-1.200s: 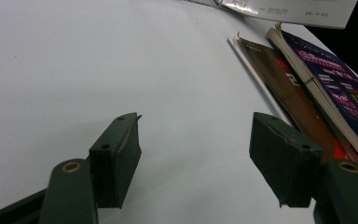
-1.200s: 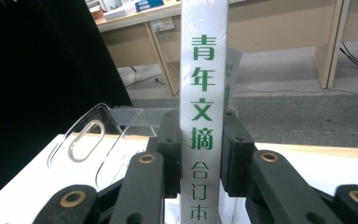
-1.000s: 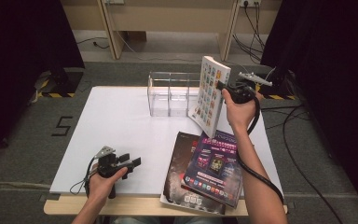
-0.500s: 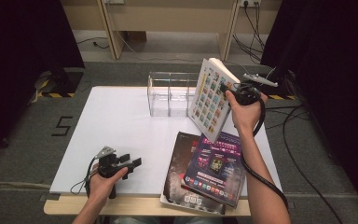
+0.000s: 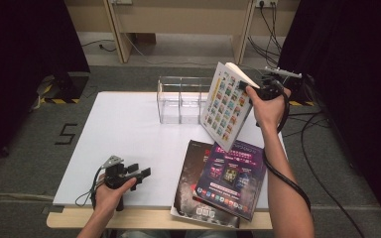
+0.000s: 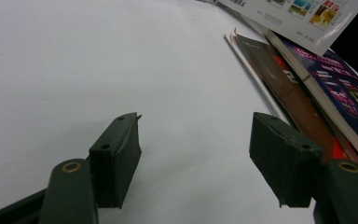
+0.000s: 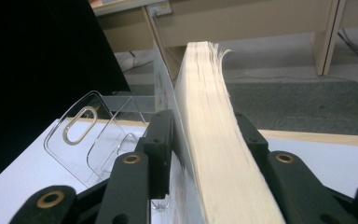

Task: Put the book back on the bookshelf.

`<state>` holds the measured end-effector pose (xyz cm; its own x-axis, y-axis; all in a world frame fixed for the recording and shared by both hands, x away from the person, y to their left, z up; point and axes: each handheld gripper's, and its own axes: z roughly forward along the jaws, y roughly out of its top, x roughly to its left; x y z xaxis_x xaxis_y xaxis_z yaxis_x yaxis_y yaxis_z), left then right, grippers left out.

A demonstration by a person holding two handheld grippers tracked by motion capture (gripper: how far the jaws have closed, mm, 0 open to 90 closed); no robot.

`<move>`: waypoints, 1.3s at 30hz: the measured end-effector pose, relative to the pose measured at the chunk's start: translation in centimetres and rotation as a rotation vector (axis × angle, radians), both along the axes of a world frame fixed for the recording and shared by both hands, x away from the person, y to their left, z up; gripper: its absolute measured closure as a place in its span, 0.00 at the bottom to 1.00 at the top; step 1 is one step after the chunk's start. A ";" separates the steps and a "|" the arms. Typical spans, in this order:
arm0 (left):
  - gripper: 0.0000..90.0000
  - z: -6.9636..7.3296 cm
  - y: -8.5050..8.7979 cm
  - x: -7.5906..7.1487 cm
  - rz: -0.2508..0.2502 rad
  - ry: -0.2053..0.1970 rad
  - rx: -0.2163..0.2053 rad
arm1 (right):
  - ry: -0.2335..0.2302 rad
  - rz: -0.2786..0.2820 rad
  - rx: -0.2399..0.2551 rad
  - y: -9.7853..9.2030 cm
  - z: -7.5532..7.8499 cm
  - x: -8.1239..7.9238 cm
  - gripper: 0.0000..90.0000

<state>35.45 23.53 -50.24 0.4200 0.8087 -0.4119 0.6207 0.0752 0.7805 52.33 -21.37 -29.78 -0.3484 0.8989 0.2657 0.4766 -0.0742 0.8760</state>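
Observation:
My right gripper (image 5: 248,88) is shut on the right edge of a thick white book (image 5: 225,106) with small colourful pictures on its cover. The book hangs tilted above the table's right side, beside a clear acrylic holder (image 5: 181,99). In the right gripper view the page block (image 7: 209,140) stands between both pads; the jaws have just been closing on it. My left gripper (image 5: 141,172) rests open on the white table (image 5: 119,129) near the front left, with nothing between its jaws (image 6: 196,135).
A purple magazine (image 5: 230,176) lies on a dark brown one (image 5: 193,168) at the front right, under the book's lower corner. The holder's clear dividers (image 7: 88,135) stand left of the book. Cables trail off the right edge.
My right gripper has risen and shifted a little to the right, carrying the book higher off the magazines. The left gripper has stayed put.

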 end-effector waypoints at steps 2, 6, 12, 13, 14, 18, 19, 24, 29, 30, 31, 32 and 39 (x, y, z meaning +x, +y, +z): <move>0.36 0.0 0.0 0.0 0.000 0.000 0.001 | 0.019 0.008 -0.006 -0.1 0.2 0.3 0.72; 0.36 0.0 0.0 0.0 -0.002 0.000 0.003 | 0.049 0.030 -0.001 -0.3 0.4 0.8 0.74; 0.36 -0.1 -0.1 0.0 -0.008 0.000 0.006 | 0.069 0.042 -0.015 -0.1 0.5 1.0 0.77; 0.36 -0.1 -0.1 0.1 -0.008 0.000 0.006 | 0.075 0.044 -0.018 -0.1 0.5 1.1 0.78; 0.36 -0.1 -0.1 0.1 -0.008 0.001 0.006 | 0.080 0.048 -0.018 0.0 0.6 1.1 0.79; 0.36 -0.1 -0.3 0.1 -0.012 0.002 0.008 | 0.120 0.066 -0.010 0.0 1.0 1.4 0.82; 0.36 -0.1 -0.3 0.1 -0.013 0.002 0.009 | 0.128 0.066 -0.013 0.1 1.1 1.4 0.82; 0.36 -0.1 -0.1 0.1 -0.010 0.002 0.006 | 0.126 0.060 -0.033 0.9 1.5 1.4 0.82; 0.36 -0.2 0.1 0.1 -0.006 0.003 0.004 | 0.085 0.048 -0.051 2.1 1.8 1.4 0.83; 0.36 -0.2 0.1 0.1 -0.006 0.003 0.003 | 0.076 0.042 -0.047 2.3 1.9 1.4 0.83; 0.36 -0.2 0.1 0.1 -0.004 0.004 0.001 | 0.067 0.040 -0.048 2.4 2.0 1.4 0.83; 0.36 -0.2 0.1 0.1 -0.004 0.004 0.000 | 0.043 0.027 -0.042 2.8 2.3 1.4 0.83; 0.36 -0.1 0.1 0.1 -0.007 0.003 0.000 | 0.013 -0.004 -0.037 3.7 2.8 2.0 0.83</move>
<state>35.56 23.67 -50.37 0.4242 0.8060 -0.4128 0.6233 0.0708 0.7787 54.30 -17.66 -26.99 -0.3412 0.9098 0.2362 0.4874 -0.0436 0.8721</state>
